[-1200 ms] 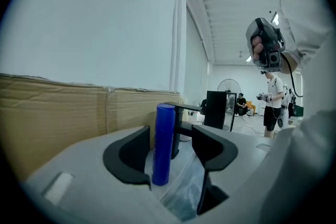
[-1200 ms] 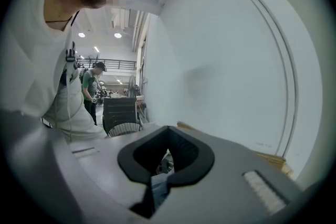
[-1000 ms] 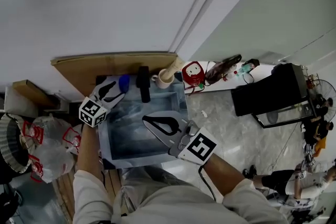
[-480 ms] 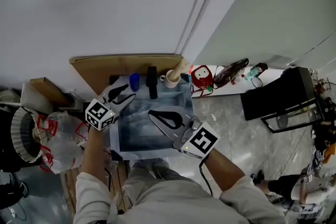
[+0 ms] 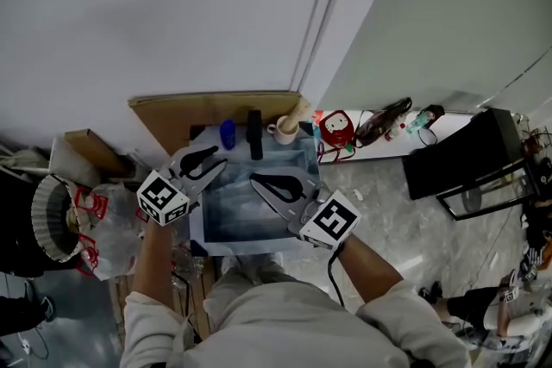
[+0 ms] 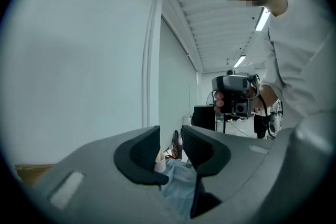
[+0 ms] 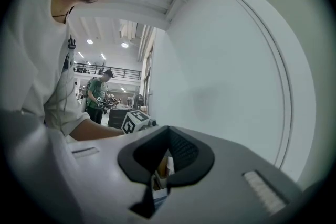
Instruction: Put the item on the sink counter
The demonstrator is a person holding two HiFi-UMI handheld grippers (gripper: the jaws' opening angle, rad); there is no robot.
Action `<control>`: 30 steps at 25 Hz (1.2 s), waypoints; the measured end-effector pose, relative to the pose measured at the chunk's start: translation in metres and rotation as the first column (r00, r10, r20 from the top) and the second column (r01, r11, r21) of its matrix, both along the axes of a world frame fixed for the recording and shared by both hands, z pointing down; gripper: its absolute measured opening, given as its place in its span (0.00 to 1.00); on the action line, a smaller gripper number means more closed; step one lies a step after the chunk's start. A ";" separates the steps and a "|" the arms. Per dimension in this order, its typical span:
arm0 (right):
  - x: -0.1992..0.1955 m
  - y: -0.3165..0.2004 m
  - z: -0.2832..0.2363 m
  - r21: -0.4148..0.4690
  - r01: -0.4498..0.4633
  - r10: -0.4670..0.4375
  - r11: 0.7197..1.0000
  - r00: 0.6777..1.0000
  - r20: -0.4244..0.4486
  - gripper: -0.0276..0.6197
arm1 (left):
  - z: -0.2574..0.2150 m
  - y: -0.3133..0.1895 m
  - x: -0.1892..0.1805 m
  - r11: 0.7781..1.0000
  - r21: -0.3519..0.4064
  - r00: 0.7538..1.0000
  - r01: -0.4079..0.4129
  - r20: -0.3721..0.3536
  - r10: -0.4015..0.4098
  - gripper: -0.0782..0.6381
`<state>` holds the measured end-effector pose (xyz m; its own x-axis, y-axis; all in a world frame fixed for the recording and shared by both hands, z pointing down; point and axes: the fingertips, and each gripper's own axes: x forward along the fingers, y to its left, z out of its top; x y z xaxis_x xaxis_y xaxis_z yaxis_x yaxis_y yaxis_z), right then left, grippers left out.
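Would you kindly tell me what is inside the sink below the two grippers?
The sink's visible floor looks like bare steel. The left gripper, its jaws closing on nothing, and the right gripper cover parts of the basin; what lies beneath them cannot be seen.

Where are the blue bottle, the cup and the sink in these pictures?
blue bottle (image 5: 227, 134), head view, middle of its body.
cup (image 5: 284, 132), head view, its side.
sink (image 5: 235, 209), head view, bare basin floor.
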<state>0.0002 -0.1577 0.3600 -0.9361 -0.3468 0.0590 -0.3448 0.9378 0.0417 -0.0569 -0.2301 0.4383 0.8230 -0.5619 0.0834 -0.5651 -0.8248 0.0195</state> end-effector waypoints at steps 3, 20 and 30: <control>0.001 0.001 -0.007 0.007 0.002 -0.002 1.000 1.000 0.005 0.05 | -0.021 0.016 0.005 1.000 0.008 0.999 -0.010 -0.032 0.010 0.29; 0.007 0.010 -0.024 0.024 0.009 -0.010 1.000 1.000 0.016 0.05 | -0.115 0.085 0.034 0.993 0.076 0.995 -0.089 -0.042 0.093 0.26; 0.010 0.015 -0.028 0.028 0.001 -0.002 1.000 1.000 0.021 0.05 | -0.133 0.102 0.037 0.991 0.080 0.992 -0.110 -0.058 0.115 0.24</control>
<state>0.0102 -0.1432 0.3321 -0.9375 -0.3466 0.0299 -0.3445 0.9369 0.0603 -0.0200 -0.1282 0.3048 0.8837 -0.4679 -0.0100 -0.4681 -0.8836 -0.0141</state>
